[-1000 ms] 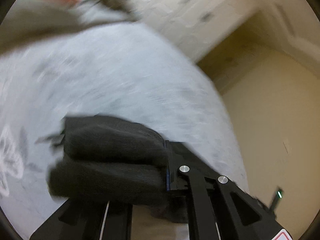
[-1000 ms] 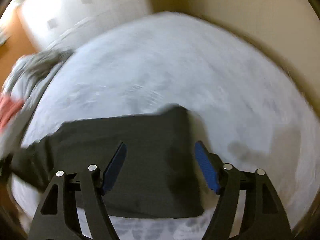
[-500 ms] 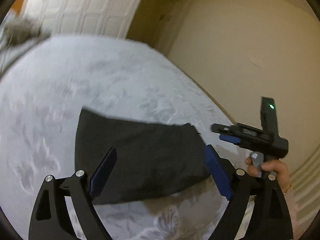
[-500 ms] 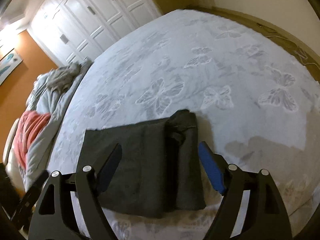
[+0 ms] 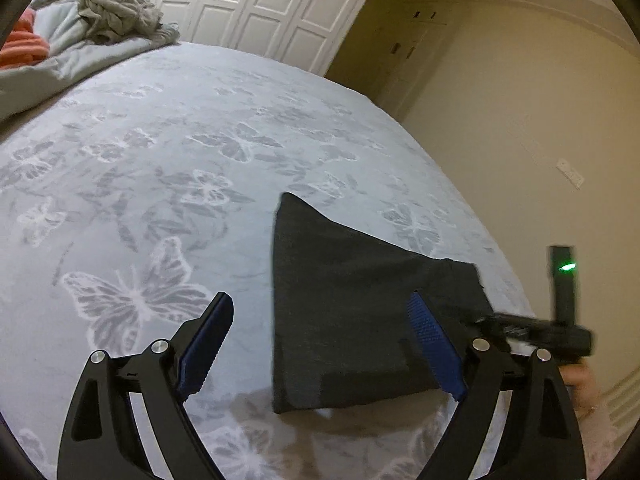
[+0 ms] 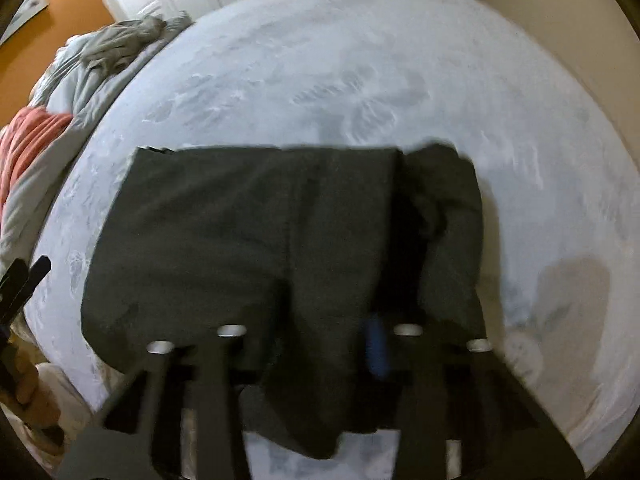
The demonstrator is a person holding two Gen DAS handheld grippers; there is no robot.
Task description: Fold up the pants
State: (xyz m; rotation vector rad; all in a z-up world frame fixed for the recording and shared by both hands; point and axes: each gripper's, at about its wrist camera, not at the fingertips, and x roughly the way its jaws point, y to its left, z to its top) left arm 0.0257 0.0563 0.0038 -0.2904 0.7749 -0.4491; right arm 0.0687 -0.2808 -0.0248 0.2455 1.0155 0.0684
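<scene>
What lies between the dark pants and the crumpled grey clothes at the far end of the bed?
Only bare butterfly-print bedsheet lies between the pants and the grey clothes, in the left wrist view.

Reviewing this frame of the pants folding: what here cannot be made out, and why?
- Right wrist view: motion blur smears the right gripper; jaws have just been closing and cloth sits between them, but pad contact is unclear.
- Pants: near edge hidden behind the jaws.
- Left wrist view: the pants' right corner is hidden by a finger of the left gripper.
</scene>
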